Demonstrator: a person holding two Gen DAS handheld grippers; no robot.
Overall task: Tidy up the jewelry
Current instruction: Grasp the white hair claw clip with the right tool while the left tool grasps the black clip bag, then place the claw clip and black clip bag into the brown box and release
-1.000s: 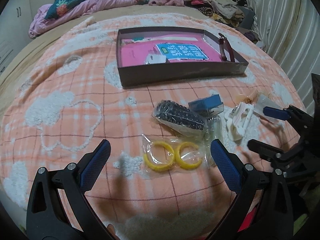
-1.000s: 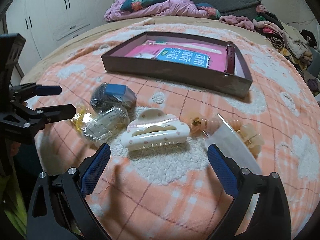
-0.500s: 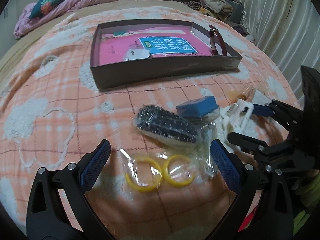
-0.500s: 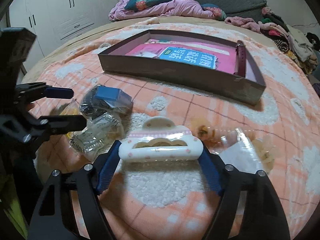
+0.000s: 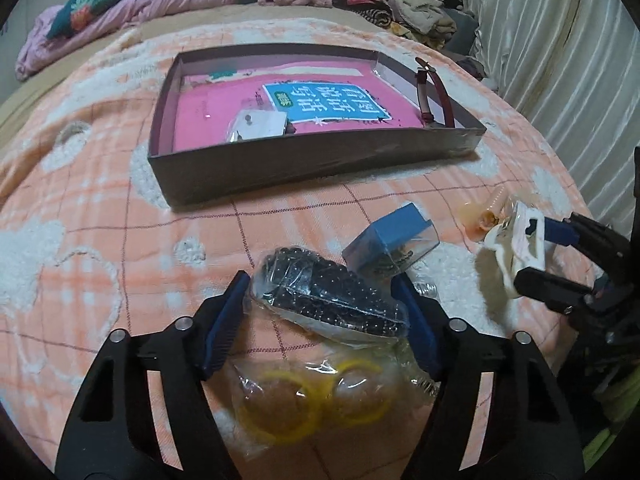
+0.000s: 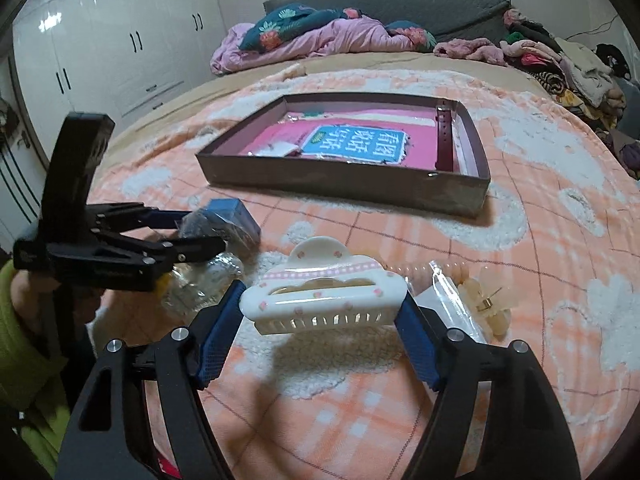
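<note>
1. Left wrist view: since the earlier frame the left gripper (image 5: 320, 312) has pushed forward over the bag of yellow rings (image 5: 312, 396), and its jaws have just been closing. They now straddle the bag of black beads (image 5: 332, 296), pads at or on its two ends; firm pinch or just touching, cannot tell. The bag lies on the blanket (image 5: 100, 240), near side, well short of the box (image 5: 304, 168). The blue-lidded case (image 5: 394, 240) leans on the bag's right end.
2. Right wrist view: the right gripper (image 6: 320, 312) has closed in too. It pinches the white hair claw (image 6: 324, 296) by both ends, apparently lifted off the blanket (image 6: 540, 240), judging by the shadow under it. The box (image 6: 348, 188) sits beyond, towards the blanket's middle.
3. Judgement: both picks are made or nearly so; carrying to the box comes next.
</note>
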